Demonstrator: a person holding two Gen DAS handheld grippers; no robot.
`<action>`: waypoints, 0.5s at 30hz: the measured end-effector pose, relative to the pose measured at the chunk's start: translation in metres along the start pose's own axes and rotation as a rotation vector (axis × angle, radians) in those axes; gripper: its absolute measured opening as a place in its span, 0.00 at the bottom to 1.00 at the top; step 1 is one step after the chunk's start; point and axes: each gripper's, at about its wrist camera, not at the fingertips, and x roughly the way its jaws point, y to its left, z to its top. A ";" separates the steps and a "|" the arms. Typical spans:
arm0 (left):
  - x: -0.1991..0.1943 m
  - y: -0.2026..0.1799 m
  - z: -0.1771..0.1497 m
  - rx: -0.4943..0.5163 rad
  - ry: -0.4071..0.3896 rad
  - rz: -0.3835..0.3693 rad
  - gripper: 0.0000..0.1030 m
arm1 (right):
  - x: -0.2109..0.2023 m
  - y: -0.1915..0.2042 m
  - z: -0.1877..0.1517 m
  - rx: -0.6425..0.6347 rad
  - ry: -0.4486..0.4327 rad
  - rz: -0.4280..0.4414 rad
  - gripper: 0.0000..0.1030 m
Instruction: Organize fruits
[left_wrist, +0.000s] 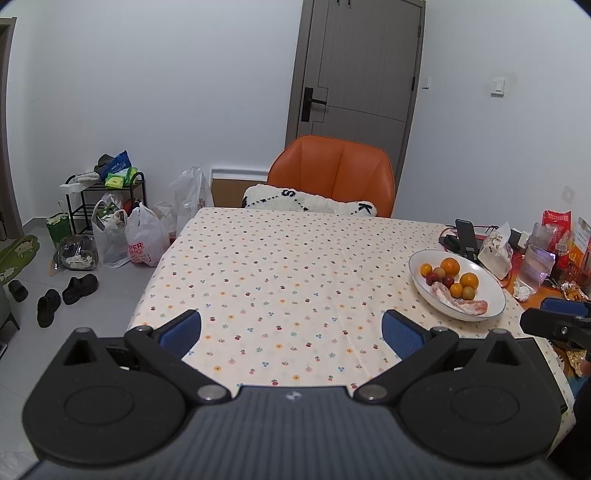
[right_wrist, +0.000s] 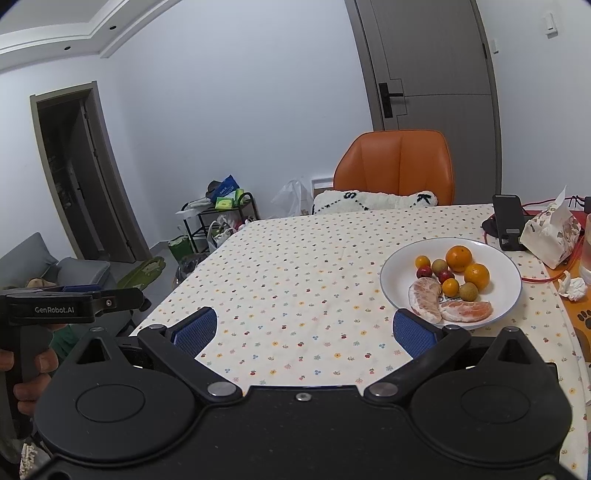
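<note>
A white plate (right_wrist: 402, 266) with a blue rim stands on the right of the table and holds all the fruit. On it lie two oranges (right_wrist: 458, 257), smaller orange fruits, small red fruits (right_wrist: 423, 273), brownish round fruits (right_wrist: 468, 291) and two peeled pomelo segments (right_wrist: 424, 301). The same plate (left_wrist: 491, 286) shows at the right in the left wrist view. My left gripper (left_wrist: 291, 328) hovers open over the near table edge, left of the plate. My right gripper (right_wrist: 304, 326) is open too, its right finger just before the plate's near rim. Both hold nothing.
The table wears a flower-print cloth (right_wrist: 288, 280). An orange chair (right_wrist: 399, 166) with a white cushion stands at the far side. A phone on a stand (right_wrist: 509, 221), a tissue pack (right_wrist: 550, 230), cups and snack packets crowd the right edge. Bags and shoes (left_wrist: 79, 288) lie on the floor at left.
</note>
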 end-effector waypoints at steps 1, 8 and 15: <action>0.000 0.000 0.000 -0.001 0.000 0.000 1.00 | 0.000 0.000 0.000 0.000 0.000 -0.001 1.00; -0.001 0.001 -0.001 0.000 0.000 -0.001 1.00 | 0.000 0.000 0.000 0.001 0.000 -0.004 1.00; -0.001 0.001 -0.001 0.001 0.001 -0.003 1.00 | 0.000 0.000 0.000 0.002 0.001 -0.004 1.00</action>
